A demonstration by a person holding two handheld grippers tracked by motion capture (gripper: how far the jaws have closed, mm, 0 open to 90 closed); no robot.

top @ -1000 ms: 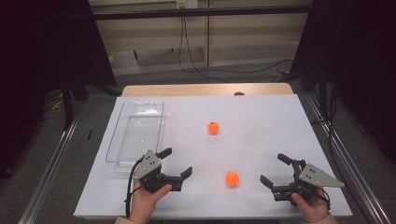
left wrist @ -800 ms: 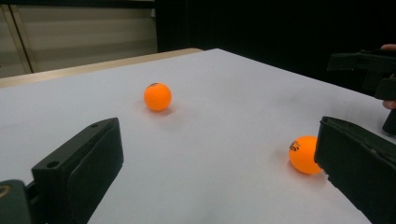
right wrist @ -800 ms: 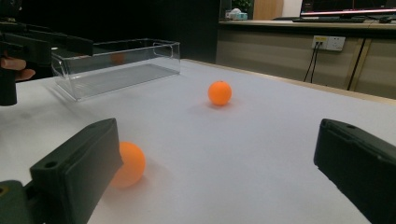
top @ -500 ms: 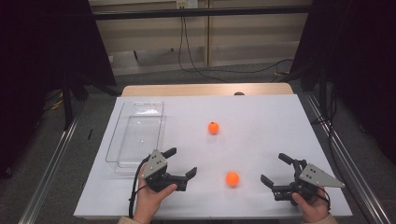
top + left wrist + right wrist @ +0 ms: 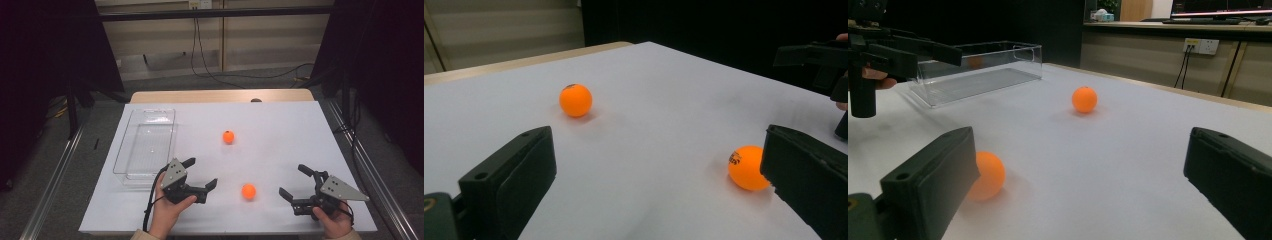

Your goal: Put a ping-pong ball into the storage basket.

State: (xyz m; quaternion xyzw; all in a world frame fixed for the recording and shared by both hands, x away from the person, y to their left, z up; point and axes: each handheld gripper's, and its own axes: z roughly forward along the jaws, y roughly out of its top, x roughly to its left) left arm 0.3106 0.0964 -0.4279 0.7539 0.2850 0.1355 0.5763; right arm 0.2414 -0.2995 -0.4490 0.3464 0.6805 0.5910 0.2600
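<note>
Your left gripper has jaws wide, nothing betw. them; they aim right across the table toward the near ball, which sits just beyond the jaw tips. Your right gripper is also wide, empty, aimed left at the same ball. Ball's round, so no long axis; logo faces the left gripper. Far ball lies mid-table, tray at left.
</note>
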